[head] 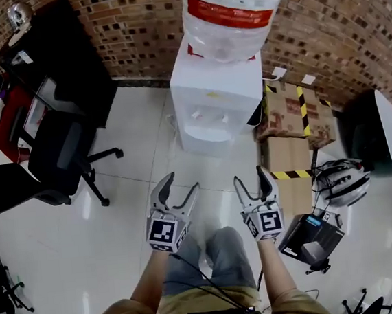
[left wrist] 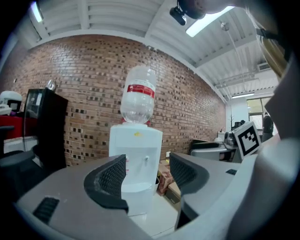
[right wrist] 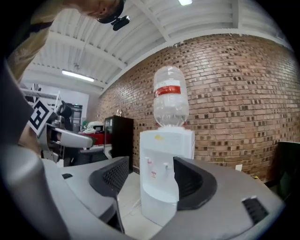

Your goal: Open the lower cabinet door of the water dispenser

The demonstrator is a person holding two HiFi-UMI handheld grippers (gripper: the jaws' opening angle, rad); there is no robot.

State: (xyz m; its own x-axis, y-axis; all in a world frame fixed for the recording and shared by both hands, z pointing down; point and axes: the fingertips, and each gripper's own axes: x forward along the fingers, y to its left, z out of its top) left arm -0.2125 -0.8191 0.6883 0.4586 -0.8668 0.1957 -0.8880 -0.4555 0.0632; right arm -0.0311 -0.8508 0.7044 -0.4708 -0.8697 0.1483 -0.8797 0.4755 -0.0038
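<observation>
The lower cabinet door (right wrist: 158, 206) is sitting at the bottom front of the water dispenser (head: 217, 102), under the tap recess. It is showing only as a smooth, white, rounded panel. I am not making out a handle or a seam on it.

It is looking to me like thin, stiff plastic: light to swing and slick to the pads, probably held by a weak catch. A grip is likely wanting the free vertical edge or some finger notch there, with a gentle pull, since the bottle (head: 230, 11) is standing on top and could be making the unit tippy.

In front of the dispenser and well apart from it, the left gripper (head: 181, 183) and right gripper (head: 250, 175) are both pointing at it. Their fingers are standing apart, with nothing between them. Cardboard boxes (head: 292, 112) are sitting just beside the dispenser's right flank.
</observation>
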